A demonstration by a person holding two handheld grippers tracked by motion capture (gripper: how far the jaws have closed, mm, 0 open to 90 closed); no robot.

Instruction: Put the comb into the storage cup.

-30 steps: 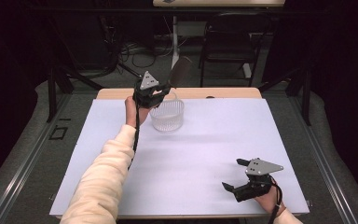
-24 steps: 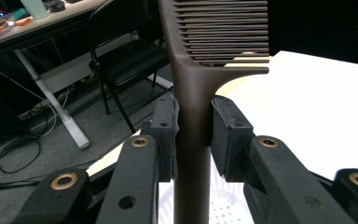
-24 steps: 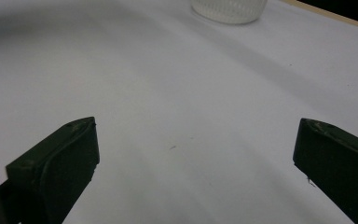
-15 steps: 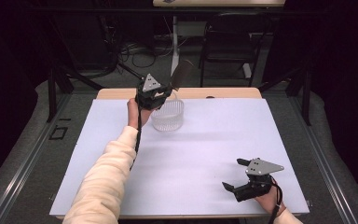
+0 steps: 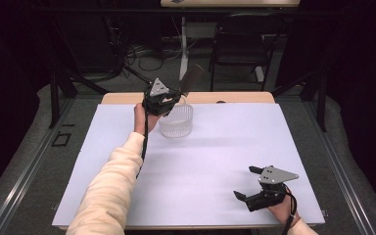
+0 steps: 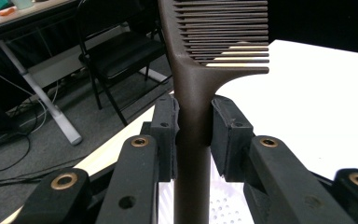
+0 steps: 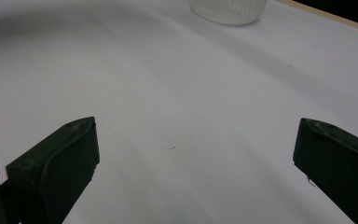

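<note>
**Comb held over the basket, barely moved in the last second**

From the high view, little has changed since a second ago: the left tongs (image 5: 169, 99) have crept slightly toward the clear perforated basket (image 5: 176, 121) at the far side of the counter (image 5: 205, 161) and hang right over its near-left rim, the dark comb (image 5: 191, 81) sticking up and away from them. To my eye this is a lift out of the basket or a lowering into it; I cannot tell which.

In the left gripper view, the tongs pinch the comb (image 6: 193, 93) by its handle just below the teeth; it is dark brown, fine-toothed and upright, with the basket's dotted floor (image 6: 223, 205) beneath.

In the right gripper view, the right tongs (image 7: 196, 154) are spread wide, empty, low over bare white counter, the basket (image 7: 228, 9) well apart at the far end.
</note>
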